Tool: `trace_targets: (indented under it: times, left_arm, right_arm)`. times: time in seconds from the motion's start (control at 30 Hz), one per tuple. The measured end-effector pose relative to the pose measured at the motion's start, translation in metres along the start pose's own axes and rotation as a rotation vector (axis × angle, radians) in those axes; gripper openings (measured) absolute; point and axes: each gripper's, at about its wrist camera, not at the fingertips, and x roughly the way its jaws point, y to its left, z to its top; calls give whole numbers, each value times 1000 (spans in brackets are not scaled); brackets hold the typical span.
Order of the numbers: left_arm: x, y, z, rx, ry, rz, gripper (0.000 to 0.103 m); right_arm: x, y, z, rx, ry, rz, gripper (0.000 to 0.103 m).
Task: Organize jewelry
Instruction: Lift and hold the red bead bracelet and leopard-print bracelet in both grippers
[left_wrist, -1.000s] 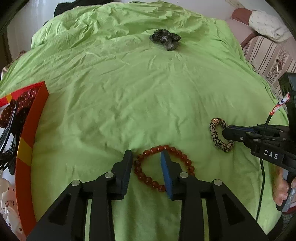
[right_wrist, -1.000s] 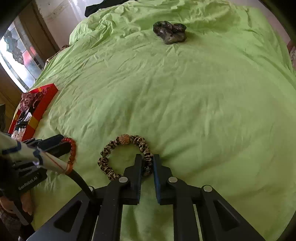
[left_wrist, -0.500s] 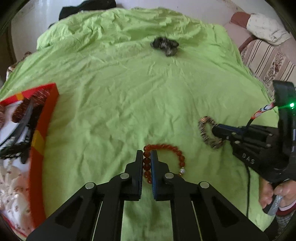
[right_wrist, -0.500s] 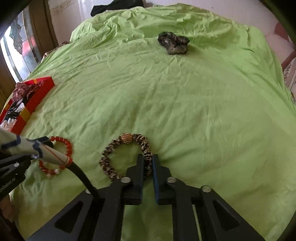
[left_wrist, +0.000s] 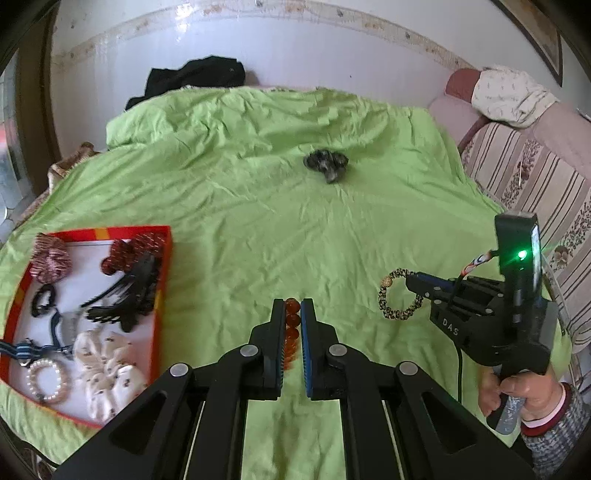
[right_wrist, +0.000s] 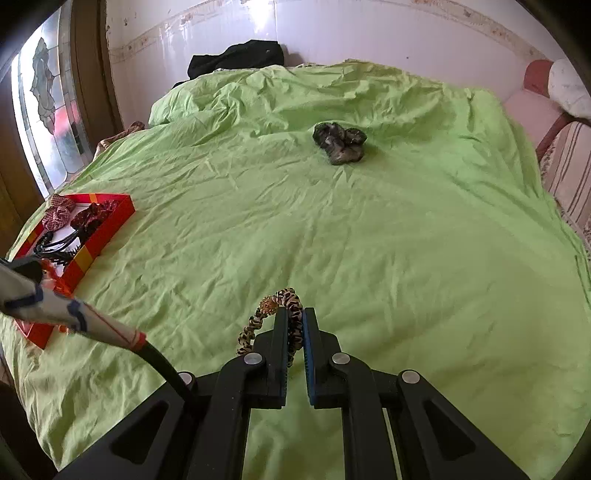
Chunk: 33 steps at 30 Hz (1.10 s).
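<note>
The amber bead bracelet (left_wrist: 291, 334) is now clamped between the jaws of the left gripper (left_wrist: 292, 314) and carried clear of the green bedspread (left_wrist: 258, 206); a second ago those jaws stood open around it where it lay flat, and half a second ago they had closed on it. The leopard-print bracelet (right_wrist: 280, 317), with its gold bead uppermost, is likewise pinched between the jaws of the right gripper (right_wrist: 295, 325), which were already shut on it a second ago; since then it has been raised off the sheet and hangs to the left of the jaws. Both wrist views have pulled back and upward in that interval, taking in the far wall. In the judgement of this report, both pickups are complete and the transfer stage is beginning. The red tray (left_wrist: 164, 280) sits well to the left of the left jaws and holds scrunchies, black hair claws, a pearl bracelet and a striped band; free white floor shows near its upper middle. A dark scrunchie (right_wrist: 339, 142) lies well ahead of both pairs of jaws on the bed, untouched, and will probably need a later trip. The risk noted is that a round bead could slip from the pads during the carry leftward.
</note>
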Motion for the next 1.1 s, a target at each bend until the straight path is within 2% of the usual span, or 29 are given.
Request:
trace_targets:
  times: [0.27,1.1]
  left_arm:
    - [-27,-3,-4,29,-43,48,7]
    - [-35,-7,-7,54,-81,73,7]
  right_arm:
    - [-13,4,-2,-18,-35,-49,8]
    - [-21,17,-5,-90,-84,-205,8]
